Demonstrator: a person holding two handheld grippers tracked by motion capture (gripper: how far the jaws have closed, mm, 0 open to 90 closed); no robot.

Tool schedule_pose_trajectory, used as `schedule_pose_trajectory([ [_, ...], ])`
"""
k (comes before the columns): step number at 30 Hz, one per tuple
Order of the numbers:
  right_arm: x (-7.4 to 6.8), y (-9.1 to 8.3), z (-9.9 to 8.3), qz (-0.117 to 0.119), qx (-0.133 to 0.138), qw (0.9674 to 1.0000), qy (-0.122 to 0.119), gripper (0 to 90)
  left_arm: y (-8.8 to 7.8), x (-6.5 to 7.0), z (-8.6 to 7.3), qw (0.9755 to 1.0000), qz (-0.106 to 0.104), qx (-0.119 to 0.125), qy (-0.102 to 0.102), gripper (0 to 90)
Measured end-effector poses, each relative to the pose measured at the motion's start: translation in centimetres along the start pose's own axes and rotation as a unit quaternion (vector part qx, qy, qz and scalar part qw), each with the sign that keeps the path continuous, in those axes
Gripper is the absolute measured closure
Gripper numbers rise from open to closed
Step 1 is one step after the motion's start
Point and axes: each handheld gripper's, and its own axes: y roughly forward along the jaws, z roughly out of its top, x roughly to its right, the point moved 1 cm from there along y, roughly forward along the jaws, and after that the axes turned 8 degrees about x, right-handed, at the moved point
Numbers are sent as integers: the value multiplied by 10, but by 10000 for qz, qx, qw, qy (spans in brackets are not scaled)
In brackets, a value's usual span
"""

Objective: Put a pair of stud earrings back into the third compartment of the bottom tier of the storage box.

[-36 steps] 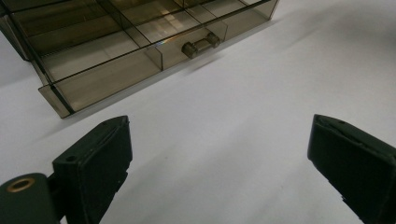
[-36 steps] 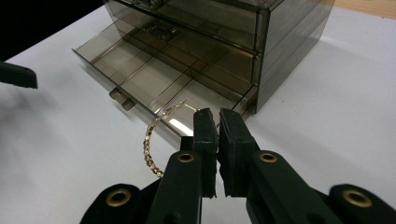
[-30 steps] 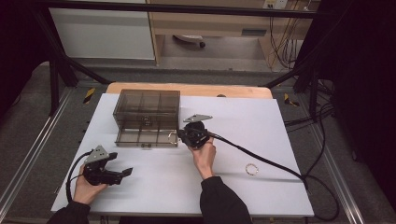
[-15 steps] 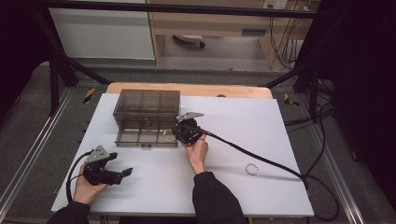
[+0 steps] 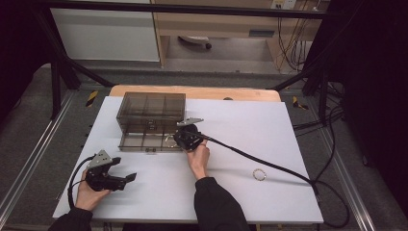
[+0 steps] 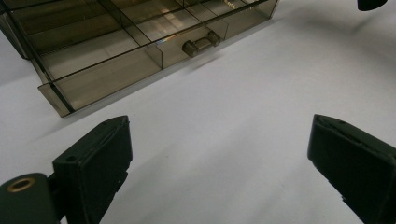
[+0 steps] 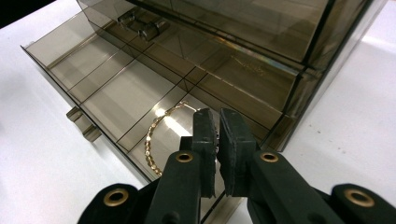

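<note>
bracelet [image 7: 159, 135] in open drawer [image 7: 88, 70] | ring [image 5: 260, 174] right, on table [image 5: 250, 125]

Bright white table [image 5: 288, 139] under even overhead light, dark dim room around its edges, soft shadows beneath the smoky drawer box [image 5: 150, 107] near the far left corner, faint glare streaks on its plastic, close-up black jaws slightly soft, high view grainy

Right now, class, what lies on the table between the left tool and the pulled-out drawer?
Nothing: the left gripper view shows bare white table between the open left tool and the drawer.
</note>
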Motion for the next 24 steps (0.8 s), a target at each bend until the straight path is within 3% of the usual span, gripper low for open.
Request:
schedule_pose_trajectory([
  [12, -3, -14, 7, 73, 74, 9998, -176, 701, 0, 0, 0, 10000, 2, -1, 3, 63],
  [20, -9, -34, 13, 230, 7, 9994, -271, 507, 0, 1, 0, 10000, 8, -6, 9, 63],
  [24, -6, -49, 13, 337, 68, 9993, -176, 335, 0, 1, 0, 10000, 2, -22, 28, 63],
])
